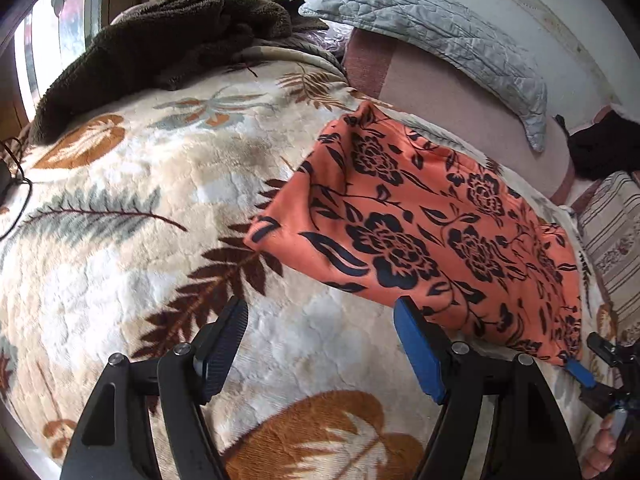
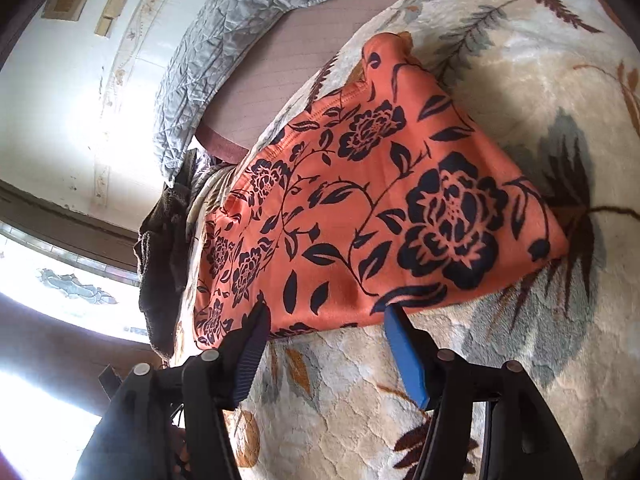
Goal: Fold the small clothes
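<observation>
- Cream leaf-print blanket (image 1: pixel 120 240) fills both frames.
- Folded orange floral garment (image 1: pixel 420 220) lies centre-right.
- Left gripper (image 1: pixel 320 328) gapes, empty.
- Right gripper (image 2: pixel 324 328) gapes at the garment's near edge, unclamped.

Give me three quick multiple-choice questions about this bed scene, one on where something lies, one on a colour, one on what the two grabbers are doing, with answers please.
1. Where does the dark brown fuzzy throw lie?
A. On the far part of the leaf-print blanket, near the window
B. Folded on top of the floral garment
C. Under the grey pillow

2. What colours is the floral garment?
A. White with green stripes
B. Orange with black flowers
C. Plain blue

3. How do the left gripper and the right gripper stand?
A. Both clamped on the garment
B. One holds the grey pillow
C. Both open, holding nothing

Answers: 1 A, it sits at the blanket's far end by the window. 2 B, black blooms cover orange cloth. 3 C, both pairs of jaws stand apart at the garment's near edge, with nothing pinched.
</observation>
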